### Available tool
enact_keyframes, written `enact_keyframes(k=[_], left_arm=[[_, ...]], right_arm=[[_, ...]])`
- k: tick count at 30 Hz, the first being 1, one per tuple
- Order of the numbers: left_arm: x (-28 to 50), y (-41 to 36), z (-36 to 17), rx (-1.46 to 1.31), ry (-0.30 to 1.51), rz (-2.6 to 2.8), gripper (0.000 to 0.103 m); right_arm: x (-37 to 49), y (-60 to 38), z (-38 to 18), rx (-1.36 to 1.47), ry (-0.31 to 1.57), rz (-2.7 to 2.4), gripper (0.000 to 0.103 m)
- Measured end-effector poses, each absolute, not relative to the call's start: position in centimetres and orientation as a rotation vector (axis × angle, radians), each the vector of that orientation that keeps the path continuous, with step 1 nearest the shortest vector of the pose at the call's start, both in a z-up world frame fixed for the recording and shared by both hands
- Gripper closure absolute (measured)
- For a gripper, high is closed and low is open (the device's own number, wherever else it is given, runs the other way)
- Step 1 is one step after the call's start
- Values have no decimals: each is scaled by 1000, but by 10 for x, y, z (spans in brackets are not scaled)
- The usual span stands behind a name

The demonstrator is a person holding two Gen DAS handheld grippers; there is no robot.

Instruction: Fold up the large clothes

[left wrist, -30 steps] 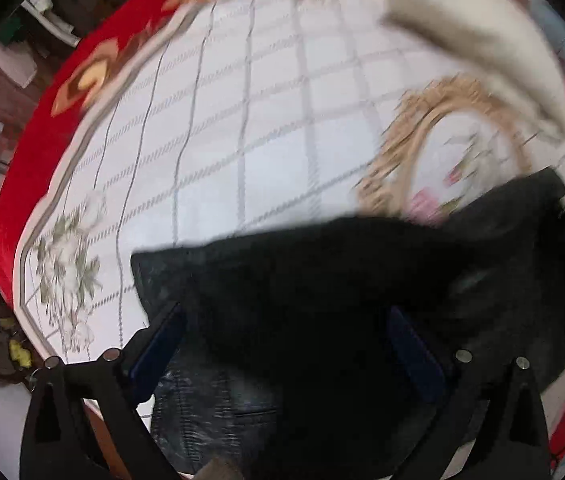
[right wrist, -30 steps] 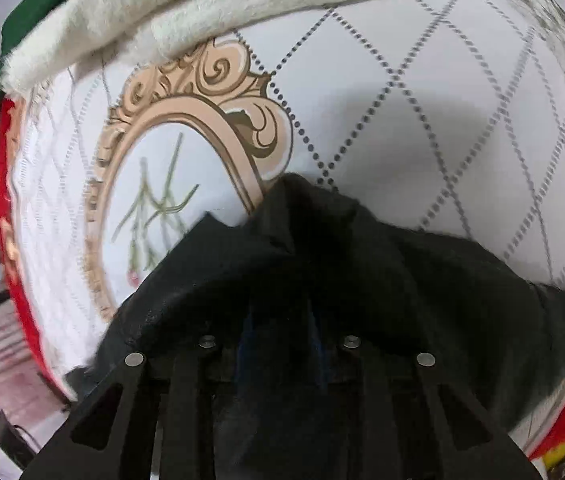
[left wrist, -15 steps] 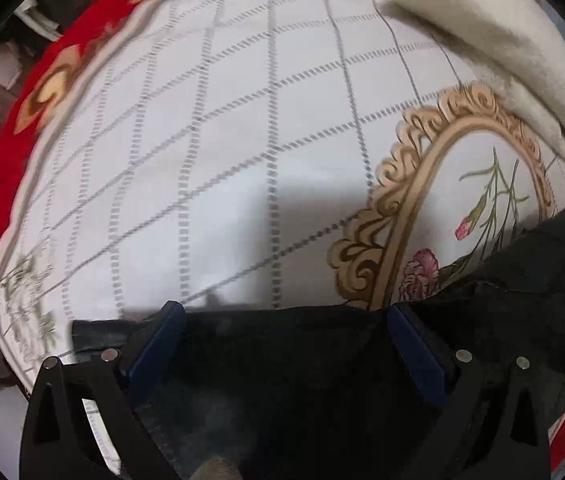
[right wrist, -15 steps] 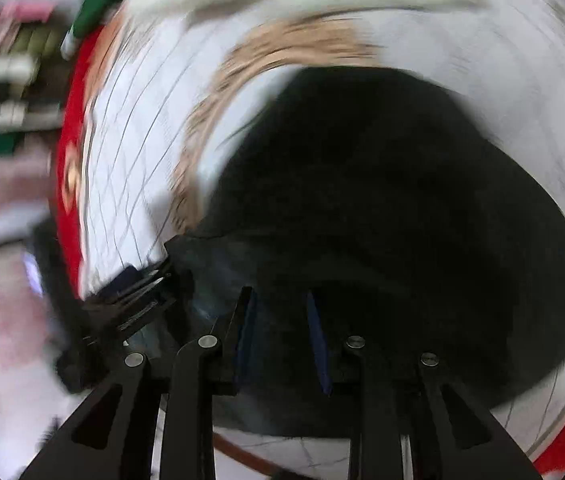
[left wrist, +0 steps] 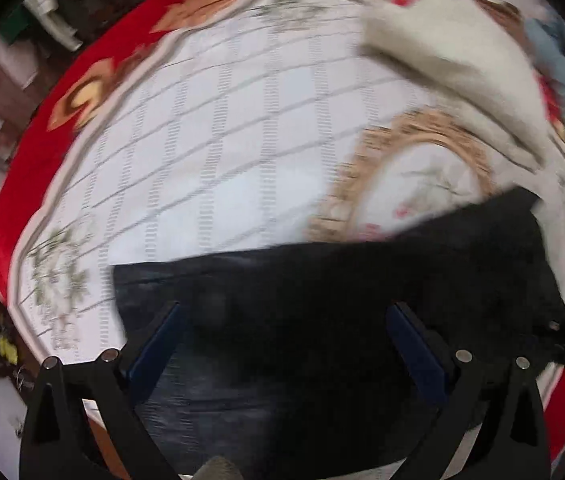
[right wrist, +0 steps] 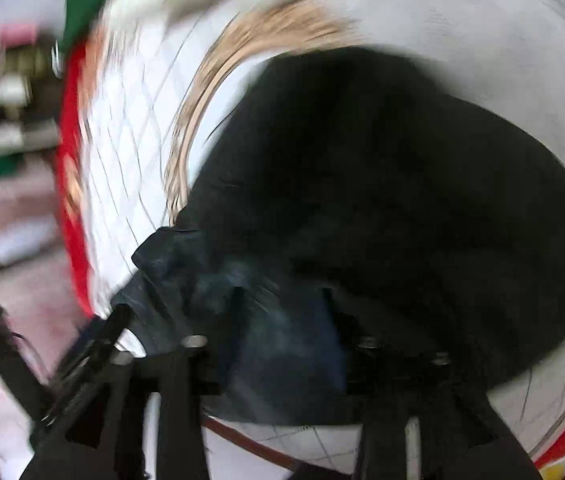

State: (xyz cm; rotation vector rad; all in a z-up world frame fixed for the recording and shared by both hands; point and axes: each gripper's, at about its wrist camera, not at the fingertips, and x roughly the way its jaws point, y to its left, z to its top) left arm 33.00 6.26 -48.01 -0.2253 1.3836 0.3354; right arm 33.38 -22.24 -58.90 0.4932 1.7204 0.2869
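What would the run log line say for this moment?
step: folding | left tongs: open over black garment | right tongs: grip unclear, blurred | surface: quilted bedspread | cream cloth at far edge

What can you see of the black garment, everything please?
The black garment is a large dark piece of matte cloth, with a greyer, faintly textured part near the left gripper. It lies crumpled across the white patterned blanket, covering part of its gold oval frame. The left gripper's fingers stand wide apart over the cloth. The right gripper is over it too; blur hides its grip.
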Motion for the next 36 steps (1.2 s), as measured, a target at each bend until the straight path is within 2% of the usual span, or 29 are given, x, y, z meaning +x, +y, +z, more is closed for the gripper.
enact_keyframes(k=[1,3,6,10,15,16,19,25,26,27,28,29,33,36], left_arm=[[333,51,-487,-212,1390,314,0],[343,34,-500,-174,1401,304,0],[349,27,-532,-92,1444,329,0],[348,35,-546,-167,1447,312,0],[347,37,-548,-173,1432,310,0],[346,37,-550,-175,1431,314,0],[346,37,-550,-177,1430,323,0],[344,29,-556,-156,1421,321,0],[344,27,-556,-151,1419,324,0],[343,24,-555,-145,1416,327,0],[345,22,-557,-141,1413,334,0],[346,21,-556,-136,1406,343,0],[350,12,-554,-132,1407,352,0],[357,-4,-554,-150,1413,315,0]], right_arm=[[322,-249,-583,556,1674,240,40],[295,-301,-582,639,1617,137,36],[254,-362,-596,734,1557,41,36],[227,-401,-619,849,1504,3,35],[230,-398,-637,967,1408,137,35],[234,-394,-645,979,1387,160,31],[254,-381,-655,1021,1281,230,29],[279,-363,-676,1160,1208,304,29],[284,-359,-677,1162,1209,310,31],[289,-354,-676,1160,1214,327,42],[295,-347,-677,1145,1242,344,68],[300,-341,-677,1125,1266,340,75],[301,-341,-661,1110,1256,325,86],[294,-348,-634,1146,1204,310,87]])
